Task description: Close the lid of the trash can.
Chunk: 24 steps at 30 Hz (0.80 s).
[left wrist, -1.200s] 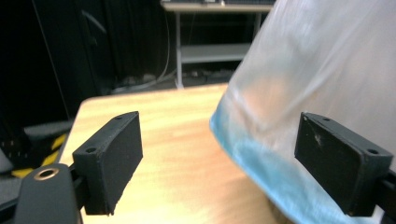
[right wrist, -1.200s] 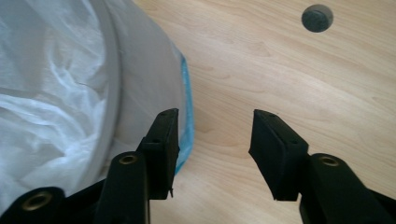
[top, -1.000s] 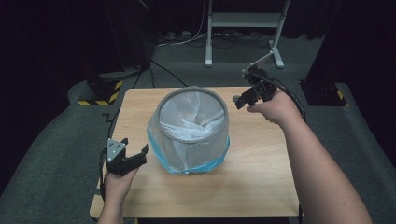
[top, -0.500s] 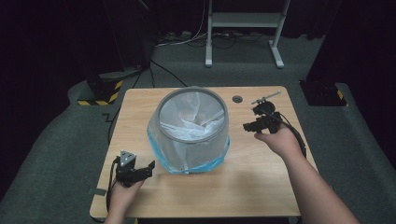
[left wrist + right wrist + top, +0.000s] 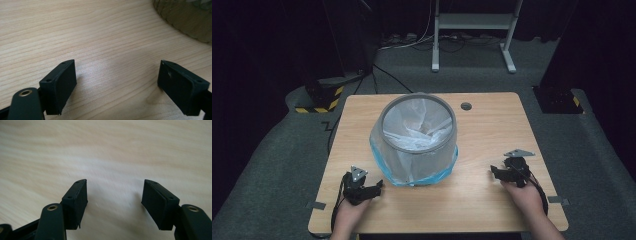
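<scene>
My left gripper (image 5: 373,188) sits low over the wooden table (image 5: 492,125), just in front of the bin (image 5: 418,140) and off its left side. Its jaws stand wide apart with nothing between them; in the left gripper view I see bare wood grain in the gap, and the bin's woven-looking wall (image 5: 186,20) curves across the upper right corner, near but not touching.

My right gripper (image 5: 499,173) is well to the right of the bin, close to the table's front edge. Its jaws have just been opening and now stand well apart, holding nothing; the right gripper view shows blank tabletop between the pads.

The bin stands upright near the table's middle, between my two grippers, with a grey rim and a clear liner (image 5: 412,127) hanging inside. A blue band (image 5: 432,176) of bag shows around its foot.

Whether either gripper actually rests on the wood I cannot tell. The right gripper view is smeared, so the grain there is hard to read. The bin's floor is hidden under the crumpled liner. My forearms are cut off at the bottom edge of the high view.
</scene>
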{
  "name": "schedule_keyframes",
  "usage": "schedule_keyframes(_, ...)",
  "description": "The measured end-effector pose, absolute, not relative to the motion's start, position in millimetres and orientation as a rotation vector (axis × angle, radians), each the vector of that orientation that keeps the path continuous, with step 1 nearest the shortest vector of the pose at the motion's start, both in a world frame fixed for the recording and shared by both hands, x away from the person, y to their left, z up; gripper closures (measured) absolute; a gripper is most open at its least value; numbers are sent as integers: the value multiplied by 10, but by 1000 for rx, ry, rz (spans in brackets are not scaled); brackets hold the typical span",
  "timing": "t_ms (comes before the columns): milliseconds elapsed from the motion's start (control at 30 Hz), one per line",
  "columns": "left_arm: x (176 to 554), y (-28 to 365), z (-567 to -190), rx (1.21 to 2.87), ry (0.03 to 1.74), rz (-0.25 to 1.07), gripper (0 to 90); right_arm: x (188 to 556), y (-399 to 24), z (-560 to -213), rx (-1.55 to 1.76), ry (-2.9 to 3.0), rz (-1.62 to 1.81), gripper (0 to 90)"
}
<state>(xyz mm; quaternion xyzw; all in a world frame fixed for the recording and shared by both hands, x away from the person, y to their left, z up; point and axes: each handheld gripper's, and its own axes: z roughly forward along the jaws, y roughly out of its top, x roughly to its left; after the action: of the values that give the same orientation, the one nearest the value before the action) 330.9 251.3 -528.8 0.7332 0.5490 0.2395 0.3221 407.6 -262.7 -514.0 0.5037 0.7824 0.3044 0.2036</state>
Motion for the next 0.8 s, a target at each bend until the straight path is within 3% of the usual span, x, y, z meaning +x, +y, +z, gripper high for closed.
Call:
schedule_keyframes(267, 3292, 2488, -5289, 1909, 1468, 642, 157, 3881, -2831, -5235, 1347, 2130, 968, 318)
schedule_keyframes(800, 3289, 2466, -5290, 1900, 1482, 652, 160, 3847, -2770, -5237, 1367, 2101, 932, 313)
